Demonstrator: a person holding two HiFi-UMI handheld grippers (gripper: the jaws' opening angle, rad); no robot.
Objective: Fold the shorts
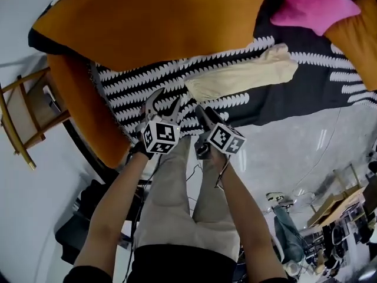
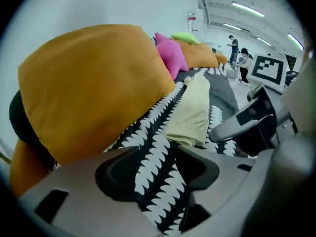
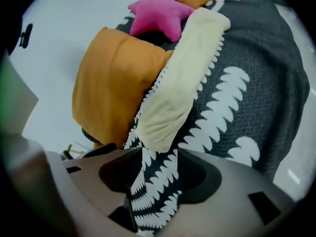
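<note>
The cream shorts (image 1: 241, 75) lie folded into a long narrow strip on the black blanket with white leaf print (image 1: 306, 93). In the head view both grippers hover side by side near the blanket's near edge, just short of the strip's left end. My left gripper (image 1: 164, 108) is open and empty, and its own view shows the shorts (image 2: 192, 112) just beyond the jaws (image 2: 155, 157). My right gripper (image 1: 203, 115) is open too, with only blanket seen between its jaws (image 3: 153, 177) and the shorts (image 3: 182, 88) ahead of them. The right gripper (image 2: 256, 122) also shows at the right of the left gripper view.
A large orange cushion (image 1: 147, 16) lies behind the shorts and another (image 1: 82, 105) hangs at the left edge. A pink star pillow (image 1: 312, 5) sits at the back right. A wooden chair (image 1: 23, 117) stands on the left. People (image 2: 237, 51) stand far off.
</note>
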